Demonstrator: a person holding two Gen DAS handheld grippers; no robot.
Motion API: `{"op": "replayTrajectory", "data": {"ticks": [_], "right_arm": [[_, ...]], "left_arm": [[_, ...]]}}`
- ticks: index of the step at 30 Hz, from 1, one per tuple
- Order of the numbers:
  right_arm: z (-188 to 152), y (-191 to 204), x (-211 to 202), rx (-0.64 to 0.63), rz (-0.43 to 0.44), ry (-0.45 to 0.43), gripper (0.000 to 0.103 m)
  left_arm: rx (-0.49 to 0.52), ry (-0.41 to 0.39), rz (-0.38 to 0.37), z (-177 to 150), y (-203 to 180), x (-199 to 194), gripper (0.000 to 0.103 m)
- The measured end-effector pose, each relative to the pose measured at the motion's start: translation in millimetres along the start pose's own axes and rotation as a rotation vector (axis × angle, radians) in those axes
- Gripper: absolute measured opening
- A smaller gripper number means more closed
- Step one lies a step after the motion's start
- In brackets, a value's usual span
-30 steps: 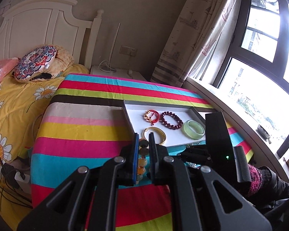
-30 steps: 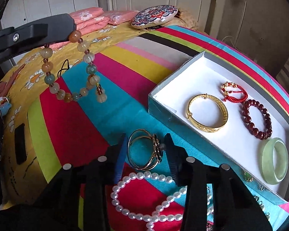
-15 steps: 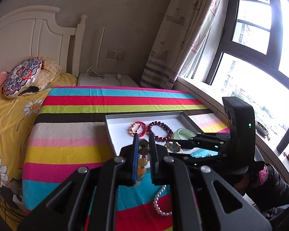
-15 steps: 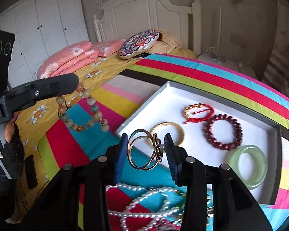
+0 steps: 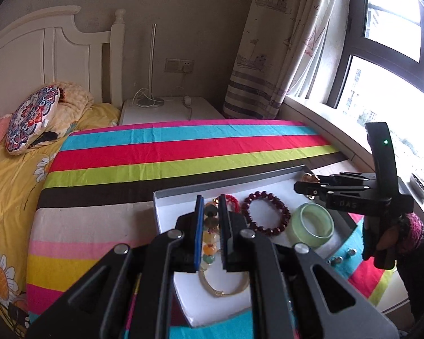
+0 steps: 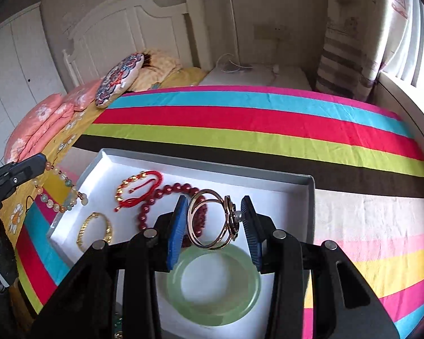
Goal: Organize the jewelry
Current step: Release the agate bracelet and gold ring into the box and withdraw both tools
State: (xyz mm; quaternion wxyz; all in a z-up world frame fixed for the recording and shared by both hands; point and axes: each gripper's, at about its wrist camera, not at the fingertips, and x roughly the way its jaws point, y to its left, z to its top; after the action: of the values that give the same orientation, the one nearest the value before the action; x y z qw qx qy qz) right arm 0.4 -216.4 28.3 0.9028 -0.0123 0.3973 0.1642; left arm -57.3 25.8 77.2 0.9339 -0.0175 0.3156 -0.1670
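We note a bed under a striped cloth (image 6: 240,118). An open white box (image 6: 296,197) lies on the cloth near its window-side edge. Beside the box's near corner, small beads (image 5: 343,255) rest on the cloth.

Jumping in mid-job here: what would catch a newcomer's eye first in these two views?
Each gripper carries jewelry: the right gripper clamps a gold wire bangle above the green jade bangle, and the left gripper pinches a pastel bead bracelet at the tray's left edge. The white tray on the bright striped cloth already holds a gold bangle, a red cord bracelet and a dark red bead bracelet.
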Motion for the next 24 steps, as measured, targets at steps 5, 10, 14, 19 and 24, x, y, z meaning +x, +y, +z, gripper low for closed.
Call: {"op": "replayTrajectory", "data": {"ticks": [5,10,14,19,24], "right_arm": [[-0.4,-10.5,13.1,0.009,-0.028,0.02,0.04],[1.5,-12.1,21.1,0.002,-0.085,0.033,0.04],[4.9,-10.7,31.4,-0.008,-0.114,0.096,0.041],[6.2,-12.8,22.4,0.02,-0.11,0.064,0.075],[5.0,-13.6,-3.6,0.035,-0.065,-0.003,0.075]], "left_arm": [[0.028,0.03,0.088,0.9,0.7,26.3,0.009],[0.022,0.059,0.113,-5.5,-1.5,43.0,0.009],[0.021,0.1,0.139,-9.8,-4.9,54.0,0.028],[0.015,0.066,0.154,-11.7,-7.7,44.8,0.068],[0.018,0.027,0.194,-11.3,-5.4,23.4,0.085]]}}
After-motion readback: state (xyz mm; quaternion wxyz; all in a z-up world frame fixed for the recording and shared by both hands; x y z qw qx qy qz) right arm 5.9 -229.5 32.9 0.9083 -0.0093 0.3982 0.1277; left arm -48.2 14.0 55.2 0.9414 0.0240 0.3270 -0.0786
